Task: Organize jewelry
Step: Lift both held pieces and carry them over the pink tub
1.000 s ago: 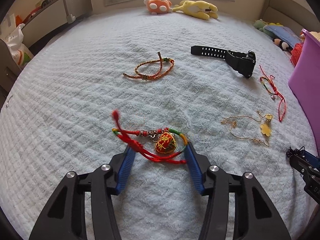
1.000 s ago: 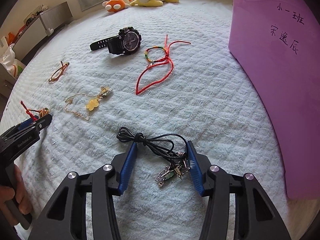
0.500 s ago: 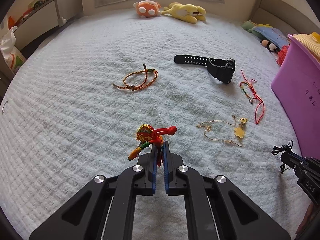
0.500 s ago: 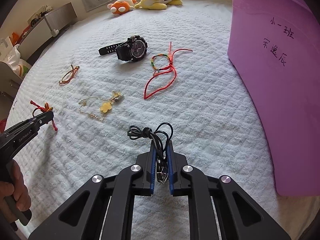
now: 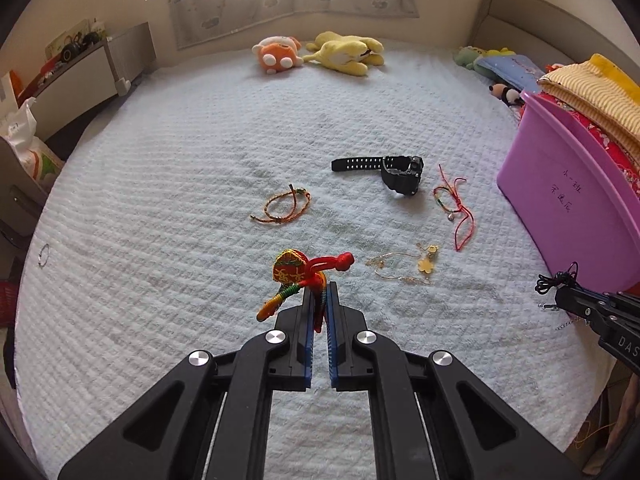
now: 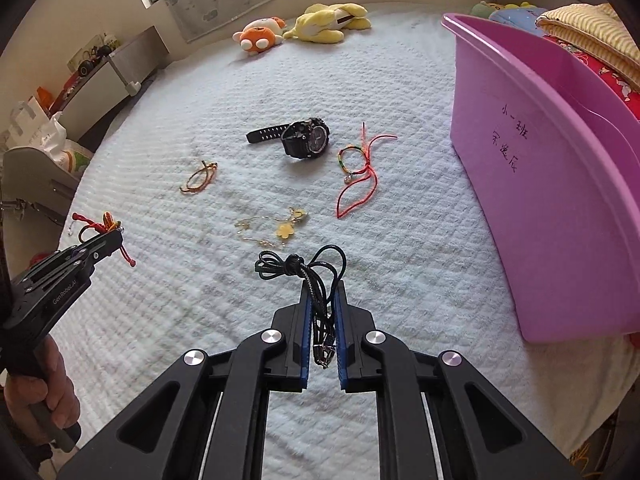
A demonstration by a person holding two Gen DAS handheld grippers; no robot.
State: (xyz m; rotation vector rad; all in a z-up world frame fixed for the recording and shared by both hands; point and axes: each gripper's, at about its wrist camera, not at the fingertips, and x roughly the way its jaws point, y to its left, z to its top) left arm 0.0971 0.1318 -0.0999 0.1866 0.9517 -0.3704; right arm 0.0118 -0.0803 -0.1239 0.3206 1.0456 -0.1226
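Jaws on both grippers, apart a second ago, are now clamped: left gripper (image 5: pixel 319 295) on the red charm bracelet (image 5: pixel 298 273), right gripper (image 6: pixel 323 294) on the black cord necklace (image 6: pixel 301 266), both lifted off the bed (image 5: pixel 160 208). Purple bin (image 6: pixel 560 184) stands right, its rim high; open quilt lies between

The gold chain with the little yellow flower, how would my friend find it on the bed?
Start at the big purple plastic bin on the white quilted bed. Look left past the long red string bracelet to the thin gold chain with a pale yellow flower charm. It is the only shiny metal chain lying there; the black wristwatch sits farther back.
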